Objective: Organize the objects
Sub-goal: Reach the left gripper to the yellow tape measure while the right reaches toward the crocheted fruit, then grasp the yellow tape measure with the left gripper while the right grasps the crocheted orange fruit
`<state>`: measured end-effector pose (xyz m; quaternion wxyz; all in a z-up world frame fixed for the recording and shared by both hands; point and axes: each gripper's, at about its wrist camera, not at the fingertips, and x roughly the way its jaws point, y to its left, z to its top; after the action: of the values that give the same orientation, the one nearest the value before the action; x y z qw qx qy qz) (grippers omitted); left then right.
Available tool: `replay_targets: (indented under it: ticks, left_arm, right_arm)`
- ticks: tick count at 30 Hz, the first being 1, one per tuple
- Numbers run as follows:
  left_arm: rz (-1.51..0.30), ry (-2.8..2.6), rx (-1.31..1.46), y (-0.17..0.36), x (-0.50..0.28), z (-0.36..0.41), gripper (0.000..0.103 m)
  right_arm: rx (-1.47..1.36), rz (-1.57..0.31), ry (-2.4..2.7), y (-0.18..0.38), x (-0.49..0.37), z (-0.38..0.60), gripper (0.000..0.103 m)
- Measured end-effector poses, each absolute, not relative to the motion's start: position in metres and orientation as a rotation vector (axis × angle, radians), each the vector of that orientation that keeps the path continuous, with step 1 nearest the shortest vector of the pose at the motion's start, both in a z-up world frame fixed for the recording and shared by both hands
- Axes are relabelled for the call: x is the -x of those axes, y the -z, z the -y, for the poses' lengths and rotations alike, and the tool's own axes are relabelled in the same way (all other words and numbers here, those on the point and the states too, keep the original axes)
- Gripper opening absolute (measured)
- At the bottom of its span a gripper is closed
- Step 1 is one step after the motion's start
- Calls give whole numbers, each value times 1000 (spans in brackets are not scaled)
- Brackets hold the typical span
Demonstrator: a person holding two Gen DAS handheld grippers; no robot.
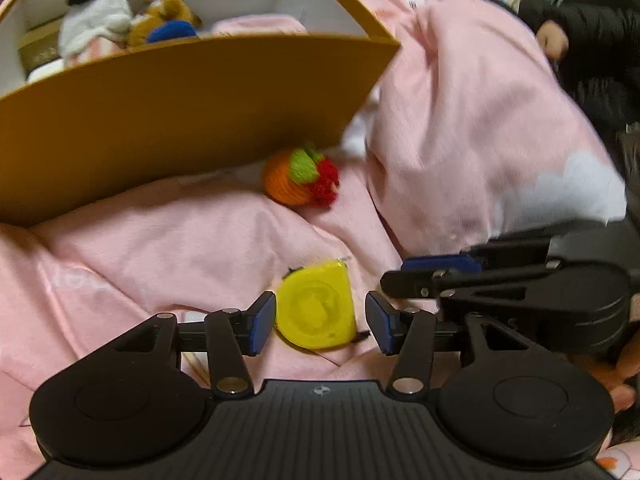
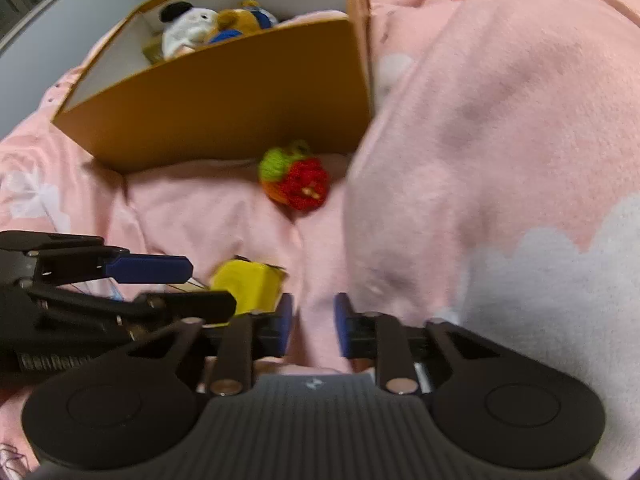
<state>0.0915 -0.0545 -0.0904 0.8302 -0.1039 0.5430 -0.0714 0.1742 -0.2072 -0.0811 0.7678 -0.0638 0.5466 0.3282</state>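
Box (image 1: 180, 112): its near wall is hiding the lower parts of the toys (image 1: 96, 20) inside; its left end is running off the left wrist view's edge.
Yellow thing (image 2: 250, 286): in the right wrist view the left gripper (image 2: 200, 284) is covering its near left side.
Knitted fruit (image 2: 296, 180): ahead of both tools, blurring; its kind is not showing.

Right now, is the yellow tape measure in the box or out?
Out: the yellow tape measure lies on the pink bedding, outside the orange cardboard box.
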Motion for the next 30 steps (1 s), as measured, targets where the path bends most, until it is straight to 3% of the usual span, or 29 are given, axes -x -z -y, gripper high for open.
replay_targets:
  ticks: [5,9,12,20,23,30]
  left_arm:
    - [-1199,107,199,94,-95,63,60]
    - [-1203,111,189,94,-100,72,63]
    - [-1199,85,146,98,-103,76,63]
    - [-1200,66,211,120,-98,58,59]
    - [-1173,70,192,114,-89,55,59]
    - [-1131,-14,192,106,-69,33,59]
  right_arm:
    - [179,-1296,-753,89,-187,206,18]
    - [176,-1240,-719,83,-183,218,18]
    - [158,-1247,-703,84,-186,222,11]
    - [94,-1160,-688,84,-183,209,12]
    - [56,-1144,-707,82,-183,203,26]
    - [136,-1072,-775,70,-176,182,27]
